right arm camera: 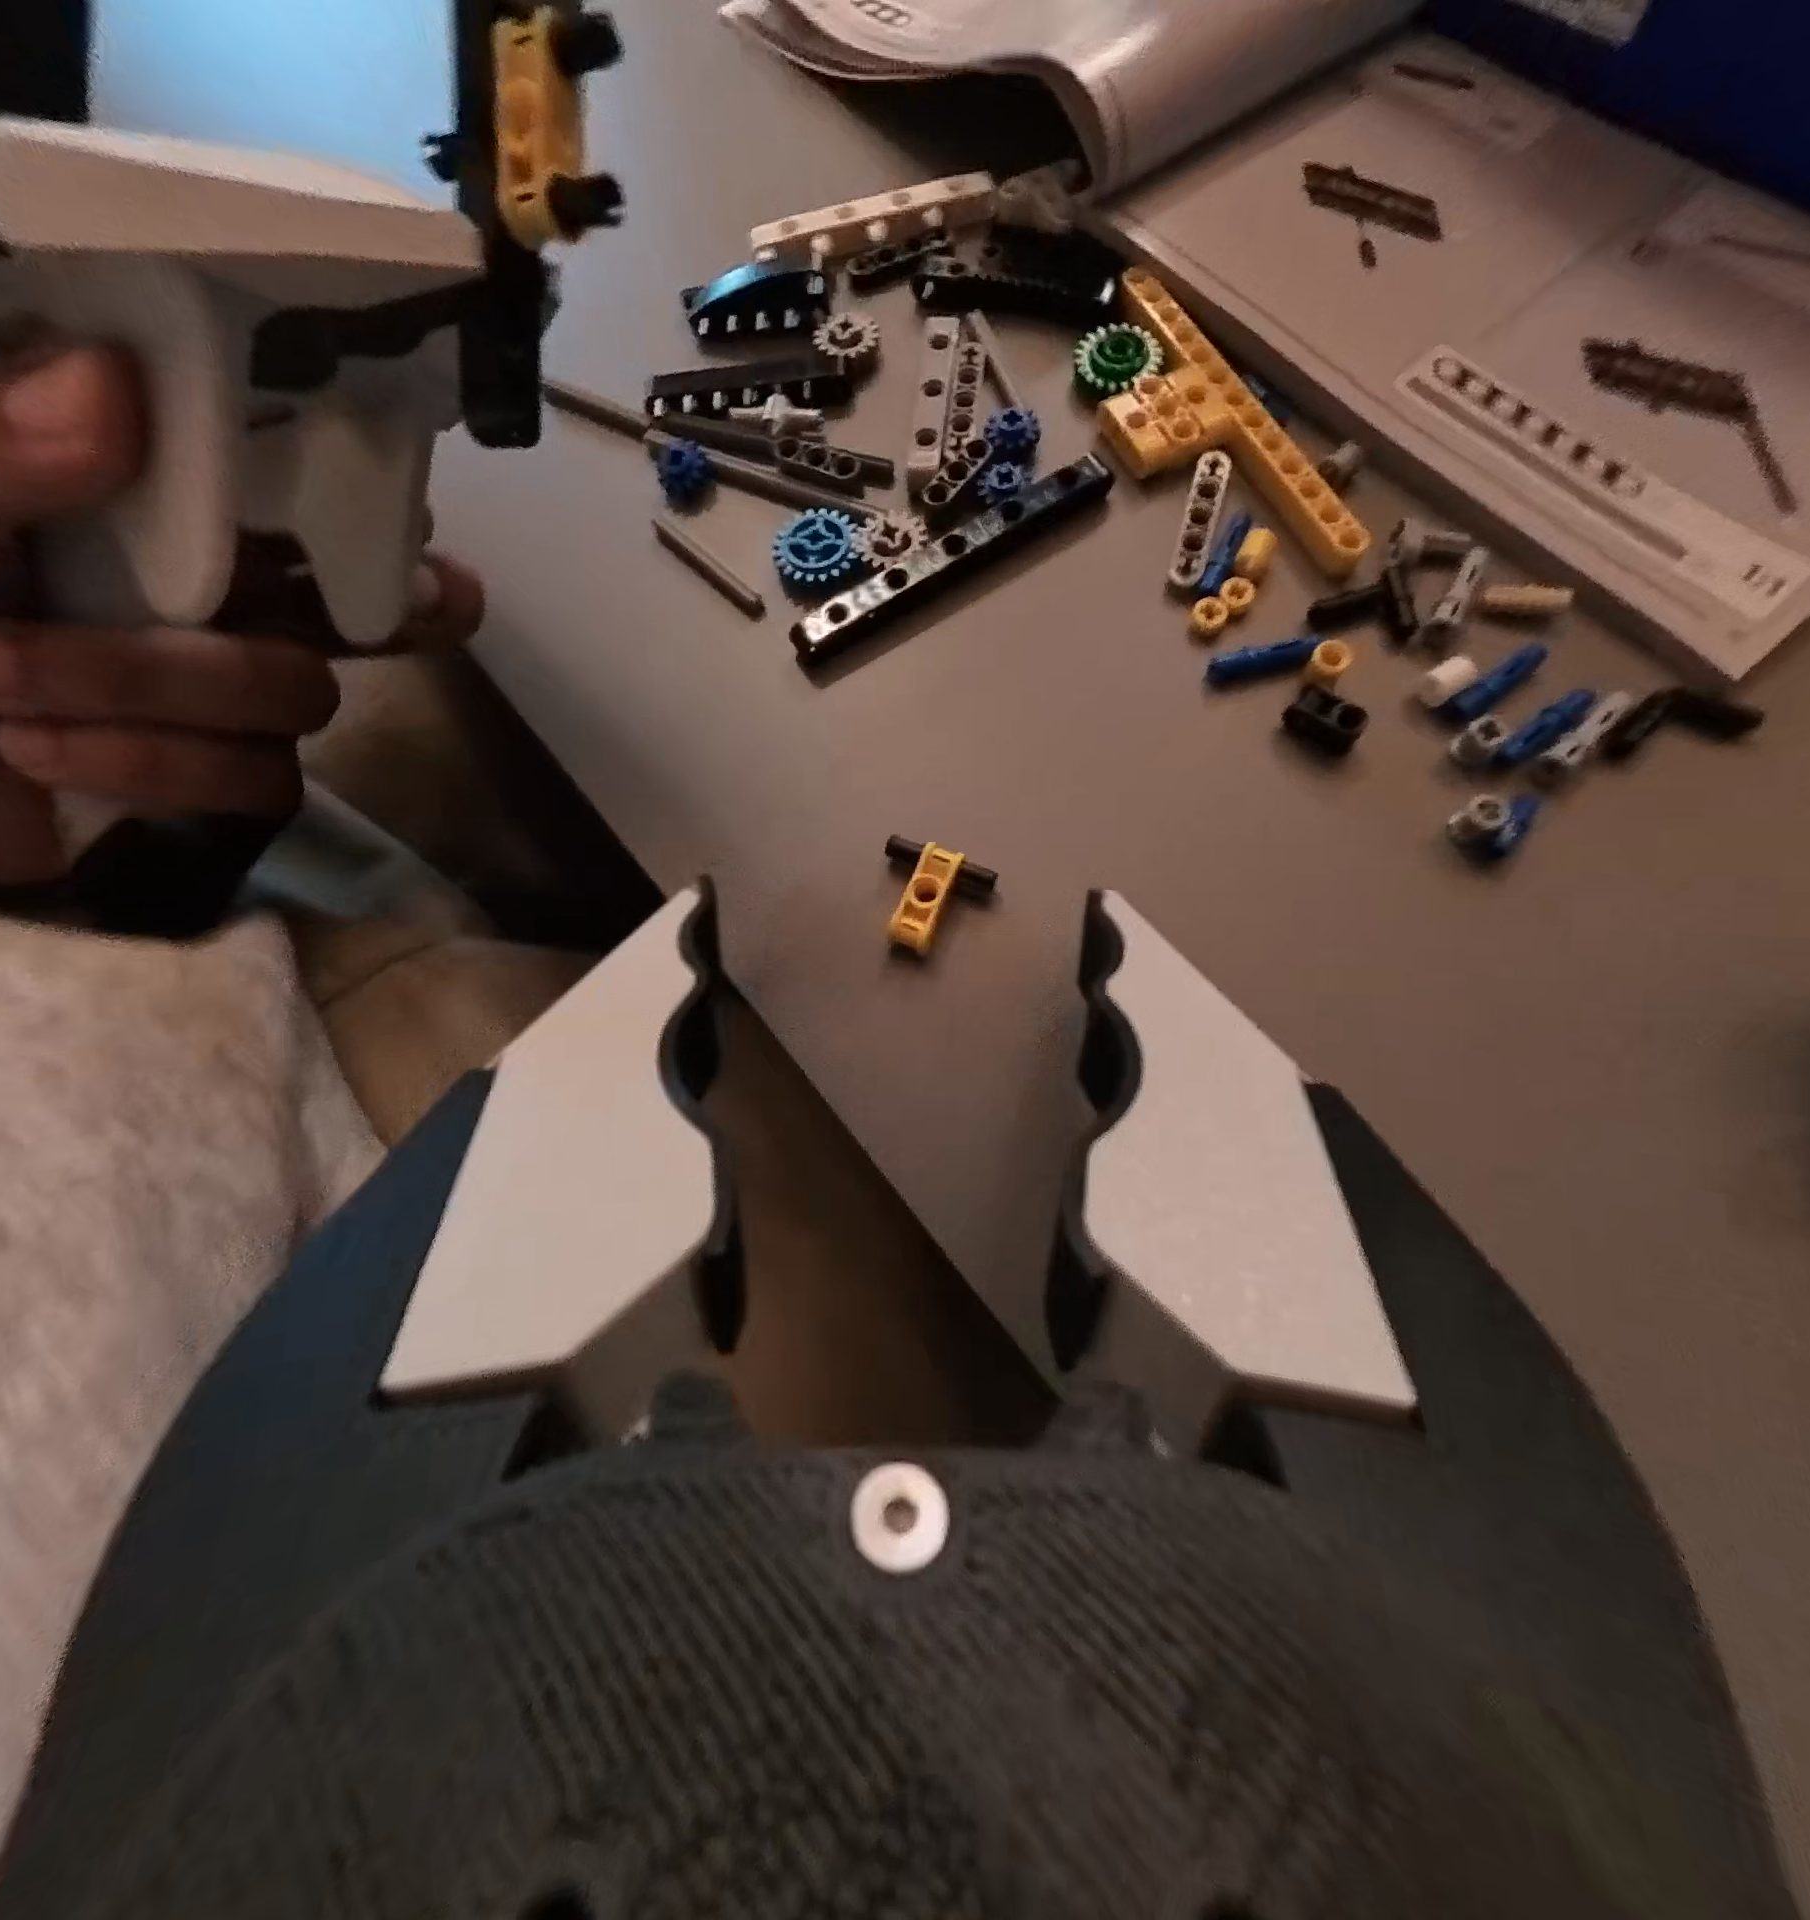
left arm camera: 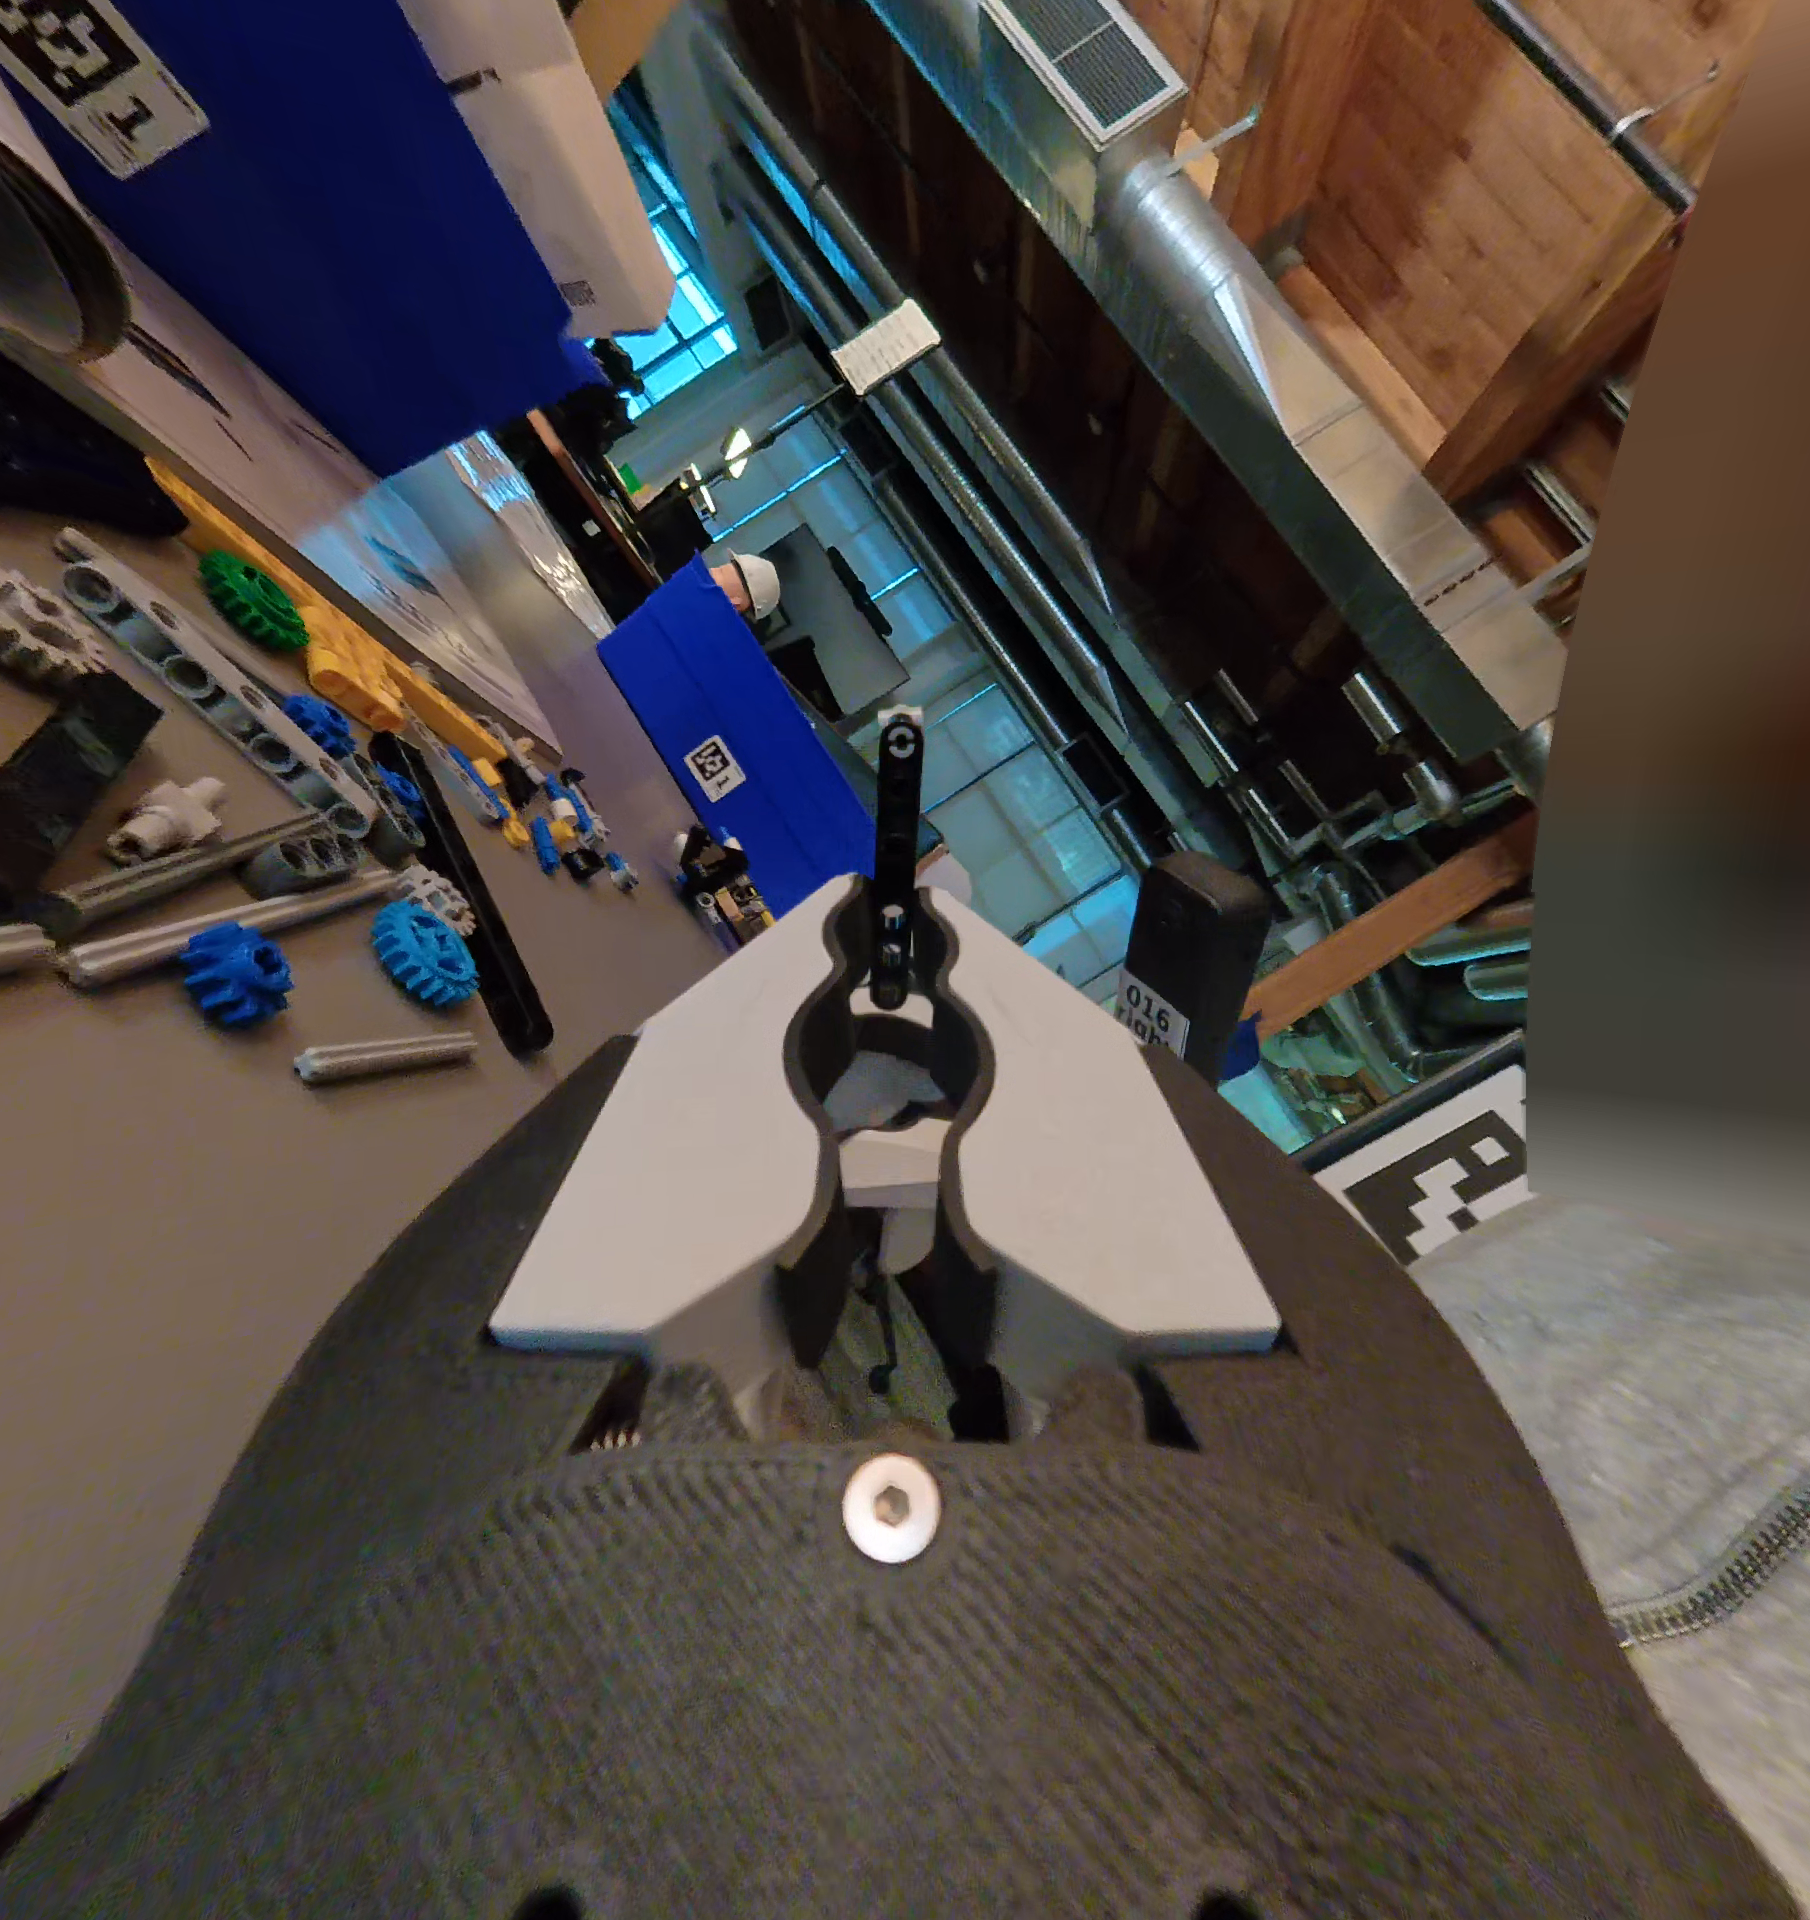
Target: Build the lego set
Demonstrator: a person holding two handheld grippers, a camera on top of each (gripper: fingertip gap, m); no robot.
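Right wrist view shows the right gripper (right arm camera: 896,904) with its jaws spread wide and empty, hovering low over the grey table (right arm camera: 1088,790). Just past the fingertips, near the centre of the frame and about midway between them, lies a small yellow connector on a black pin (right arm camera: 932,883). The yellow body runs roughly along the gripper's forward line, tilted a little to the right; the black pin crosses it, nearly level in the frame. The piece lies straight ahead of these jaws, so I judge the right gripper the nearer one for picking it up.

Upper left in the same view, the left gripper (right arm camera: 465,281) is raised off the table, clamped on a black beam with a yellow piece attached (right arm camera: 516,208). Left wrist view confirms that: jaws nearly together around the beam's lower end, its length sticking forward and up. Loose parts (right arm camera: 984,436) lie scattered farther up the frame.
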